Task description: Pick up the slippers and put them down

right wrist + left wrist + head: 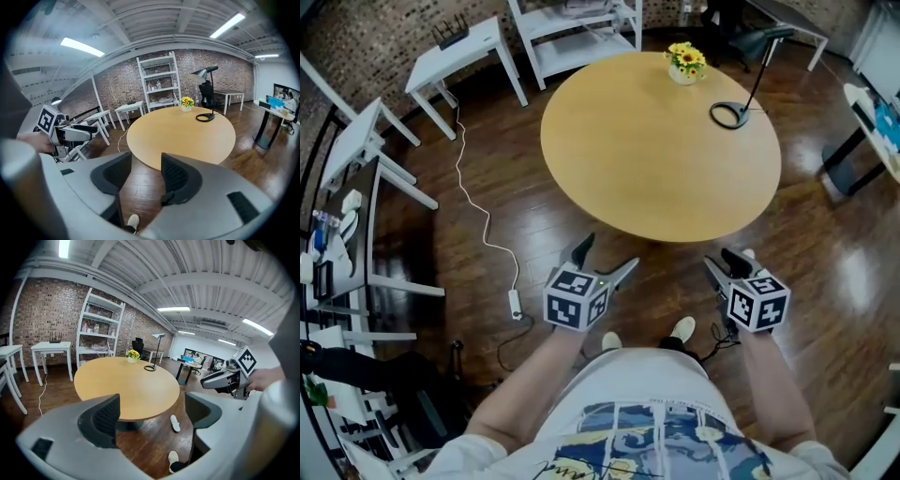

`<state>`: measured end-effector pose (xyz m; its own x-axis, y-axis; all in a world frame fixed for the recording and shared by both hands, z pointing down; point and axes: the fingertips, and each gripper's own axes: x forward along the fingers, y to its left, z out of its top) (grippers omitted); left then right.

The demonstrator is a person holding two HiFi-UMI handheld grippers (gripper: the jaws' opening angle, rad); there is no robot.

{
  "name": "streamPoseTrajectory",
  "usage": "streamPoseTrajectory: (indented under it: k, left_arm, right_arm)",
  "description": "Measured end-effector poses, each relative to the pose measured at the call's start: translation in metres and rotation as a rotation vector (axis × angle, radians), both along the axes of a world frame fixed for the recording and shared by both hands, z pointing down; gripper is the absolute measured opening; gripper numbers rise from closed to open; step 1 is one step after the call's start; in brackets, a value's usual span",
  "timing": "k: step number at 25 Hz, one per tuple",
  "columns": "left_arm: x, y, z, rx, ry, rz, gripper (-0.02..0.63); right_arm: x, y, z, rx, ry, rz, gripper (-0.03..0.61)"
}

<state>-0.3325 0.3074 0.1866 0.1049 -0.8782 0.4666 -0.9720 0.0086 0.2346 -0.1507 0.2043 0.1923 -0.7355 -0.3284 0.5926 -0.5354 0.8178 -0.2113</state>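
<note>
One white slipper (pixel 174 423) lies on the dark wood floor by the near edge of the round table, seen in the left gripper view. In the head view only a pale bit of it (pixel 748 253) shows just past my right gripper (pixel 722 259). A second slipper is not in sight. My left gripper (pixel 607 255) is held at waist height, open and empty, its jaws wide apart (pixel 150 416). The right gripper (pixel 146 173) is also open with nothing between its jaws, though the gap is narrower. Both point toward the table, well above the floor.
The round wooden table (pixel 656 141) carries a flower pot (pixel 685 64) and a black desk lamp (pixel 731 112). White side tables (pixel 455 52) and a white shelf (pixel 581 28) stand behind. A white cable with power strip (pixel 516 302) lies on the floor at left. The person's white shoes (pixel 682 328) are below.
</note>
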Motion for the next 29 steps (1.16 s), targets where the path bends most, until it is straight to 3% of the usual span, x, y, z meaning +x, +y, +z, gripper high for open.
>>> streamPoseTrajectory:
  k: [4,11,29]
  left_arm:
    - [-0.001,0.023,0.017,-0.016,0.011,0.025,0.436]
    - [0.013,0.017,0.014,-0.029,0.022,0.058,0.436]
    - [0.014,0.036,0.02,-0.054,0.03,0.068,0.435]
  right_arm:
    - [0.003,0.021,0.005,0.024,0.022,0.034,0.219]
    - [0.01,0.018,-0.007,0.025,0.036,0.052,0.216]
    - [0.007,0.036,-0.01,0.039,0.046,0.042,0.216]
